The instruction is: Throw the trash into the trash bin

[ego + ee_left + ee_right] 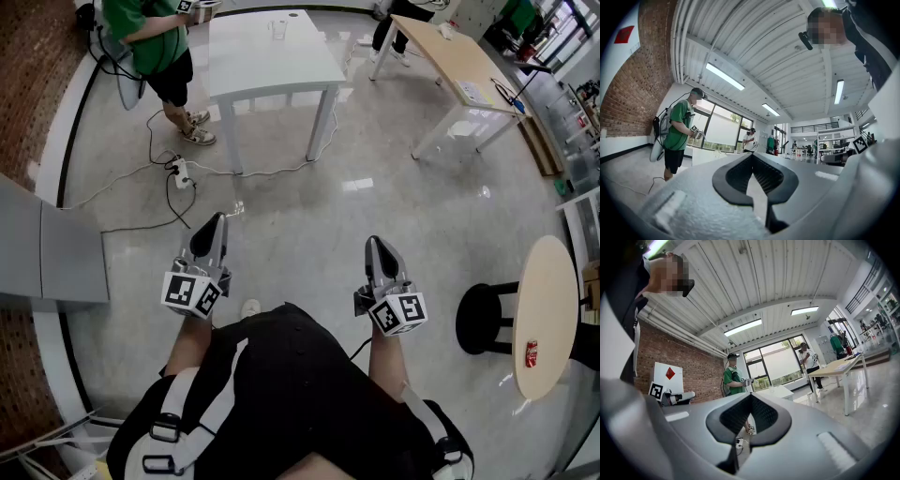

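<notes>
Small red drink can point(531, 353) resting on the round pale wooden worktop point(548, 281) at the right edge of the head view, near that worktop's lower rim; upright or on its side not clear. Well apart from both tools, off to the right of the right tool point(378, 246) and farther still from the left tool point(214, 223). Both tools held level over the glossy grey floor point(309, 216), side by side in front of the wearer's black-clad body. Right tool closed tip to tip in its own view, nothing between the black ribbed pads point(761, 416); left tool likewise closed and empty. Between the right tool and the can, a black round stool point(486, 319), just beside the round worktop. Farther ahead, a white rectangular worktop point(272, 66) bearing a clear glass point(278, 29); to its right, a long light wooden worktop point(459, 56). At the upper left, a person in a green shirt point(145, 33) standing beside the white worktop, with a white power strip point(181, 172) and cables point(150, 223) on the floor near the feet. At the left edge, a grey cabinet point(47, 258) against a red brick wall point(28, 84).
</notes>
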`<state>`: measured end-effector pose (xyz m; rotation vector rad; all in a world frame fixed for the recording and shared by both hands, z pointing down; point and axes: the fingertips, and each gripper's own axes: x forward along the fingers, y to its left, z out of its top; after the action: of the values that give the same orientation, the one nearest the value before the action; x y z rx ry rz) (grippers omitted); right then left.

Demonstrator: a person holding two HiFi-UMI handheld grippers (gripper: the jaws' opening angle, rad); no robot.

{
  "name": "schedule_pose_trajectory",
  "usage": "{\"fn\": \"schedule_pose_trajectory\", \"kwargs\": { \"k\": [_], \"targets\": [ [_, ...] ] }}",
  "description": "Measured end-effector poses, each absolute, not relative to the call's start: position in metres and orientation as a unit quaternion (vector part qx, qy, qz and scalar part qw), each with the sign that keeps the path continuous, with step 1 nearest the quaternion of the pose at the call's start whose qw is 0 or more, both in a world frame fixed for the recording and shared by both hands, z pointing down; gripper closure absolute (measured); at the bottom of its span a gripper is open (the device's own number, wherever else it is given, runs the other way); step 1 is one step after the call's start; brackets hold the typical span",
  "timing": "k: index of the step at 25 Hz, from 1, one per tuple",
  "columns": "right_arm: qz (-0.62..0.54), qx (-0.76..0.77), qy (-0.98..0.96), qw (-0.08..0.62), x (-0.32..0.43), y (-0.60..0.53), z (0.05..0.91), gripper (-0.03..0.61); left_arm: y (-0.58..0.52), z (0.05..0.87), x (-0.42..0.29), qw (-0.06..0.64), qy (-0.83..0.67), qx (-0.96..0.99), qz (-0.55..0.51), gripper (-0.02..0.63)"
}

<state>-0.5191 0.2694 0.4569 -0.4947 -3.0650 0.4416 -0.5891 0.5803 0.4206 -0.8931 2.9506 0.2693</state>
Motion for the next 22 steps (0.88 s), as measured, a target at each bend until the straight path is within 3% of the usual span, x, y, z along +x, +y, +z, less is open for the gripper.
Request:
{"fn": "schedule_pose_trajectory", "kwargs": {
  "k": [22],
  "targets": [
    [0.112,-0.121,-0.986,0.006,-0.510,0.298,0.445,0.575,0.589,0.424,-0.591,0.013,0.938,-0.330,0.104,0.614]
  ]
}}
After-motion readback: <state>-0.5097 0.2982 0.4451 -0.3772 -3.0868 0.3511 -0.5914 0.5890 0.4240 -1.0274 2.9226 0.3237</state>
